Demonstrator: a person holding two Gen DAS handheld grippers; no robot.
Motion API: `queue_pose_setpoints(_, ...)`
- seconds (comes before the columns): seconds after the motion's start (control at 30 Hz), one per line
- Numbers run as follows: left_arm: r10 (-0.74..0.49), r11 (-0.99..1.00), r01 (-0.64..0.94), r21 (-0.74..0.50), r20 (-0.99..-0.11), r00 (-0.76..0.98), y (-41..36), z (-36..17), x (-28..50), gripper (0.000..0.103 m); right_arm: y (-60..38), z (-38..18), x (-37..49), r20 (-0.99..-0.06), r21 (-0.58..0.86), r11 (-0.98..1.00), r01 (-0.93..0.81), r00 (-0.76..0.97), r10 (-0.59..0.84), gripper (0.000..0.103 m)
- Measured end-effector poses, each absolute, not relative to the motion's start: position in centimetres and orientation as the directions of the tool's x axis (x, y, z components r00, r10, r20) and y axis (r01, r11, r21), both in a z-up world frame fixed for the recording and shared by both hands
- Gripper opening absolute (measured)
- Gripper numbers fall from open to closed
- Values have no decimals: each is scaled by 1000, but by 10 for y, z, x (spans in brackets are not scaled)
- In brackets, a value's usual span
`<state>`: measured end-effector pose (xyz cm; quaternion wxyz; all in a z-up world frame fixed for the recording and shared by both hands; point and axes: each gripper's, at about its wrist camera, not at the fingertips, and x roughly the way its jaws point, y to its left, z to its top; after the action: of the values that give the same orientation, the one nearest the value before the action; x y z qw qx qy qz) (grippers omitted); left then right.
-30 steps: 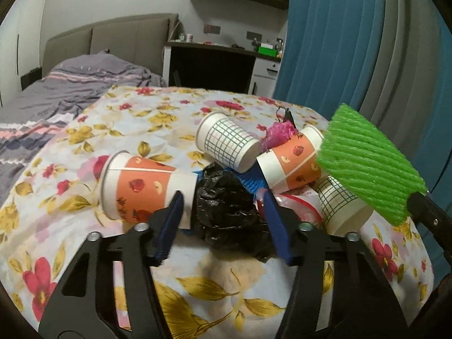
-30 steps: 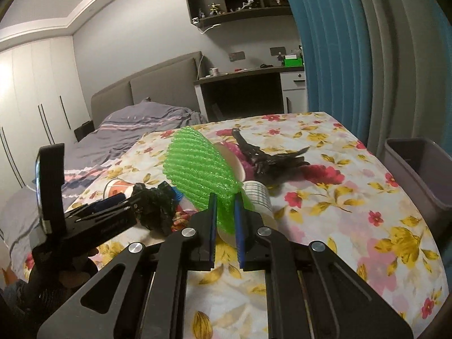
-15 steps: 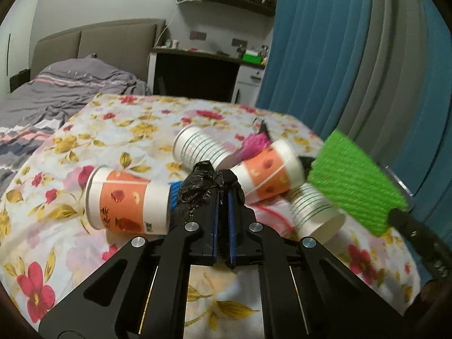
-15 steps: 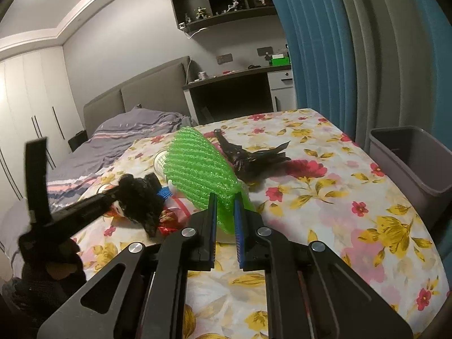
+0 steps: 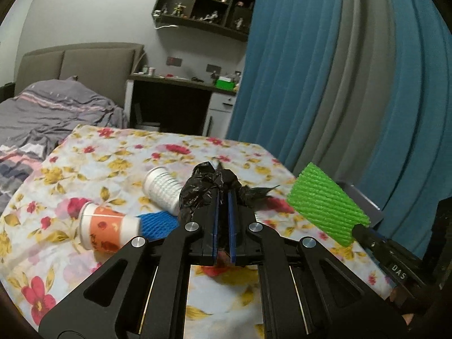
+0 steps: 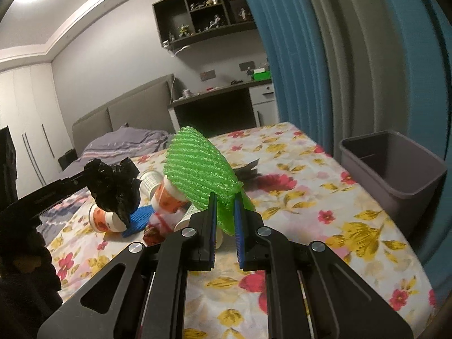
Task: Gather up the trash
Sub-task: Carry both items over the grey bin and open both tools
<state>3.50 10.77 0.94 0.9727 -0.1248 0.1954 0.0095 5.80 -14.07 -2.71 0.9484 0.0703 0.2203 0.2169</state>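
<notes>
Left wrist view: the left gripper (image 5: 223, 197) is clamped on a crumpled black plastic bag (image 5: 209, 189), raised above the floral tablecloth (image 5: 113, 152); paper cups (image 5: 108, 230) and blue foam netting (image 5: 158, 223) lie below and to its left. Right wrist view: the right gripper (image 6: 226, 200) pinches a green foam net sleeve (image 6: 197, 169), its long axis running up and away; the grey bin (image 6: 395, 169) stands off the table's right edge, nearer this arm, so both loads must travel rightward

Floral tablecloth (image 5: 118, 166), grey bed (image 5: 50, 107), blue curtain (image 5: 296, 84), wall shelf w/ figurines (image 6: 203, 2)
</notes>
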Motion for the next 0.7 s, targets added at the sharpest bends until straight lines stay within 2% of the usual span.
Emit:
queue_pose_setpoints(0.27,-134,974,56,-219,-361,923,54,28,58,5,-184,-14,60,-361,206,931,-301,861,358,12)
queue_pose_setpoints(0.47,-262,957,198,-214,-332,906,-10,43,90,5,-238,-2,71,-332,164,970,-181,916,227,12)
queue_pose_setpoints(0.7,-386,920,334,-204,-327,863,-89,50,140,5,-295,-1,100,-349,140,989,-37,933,85,12)
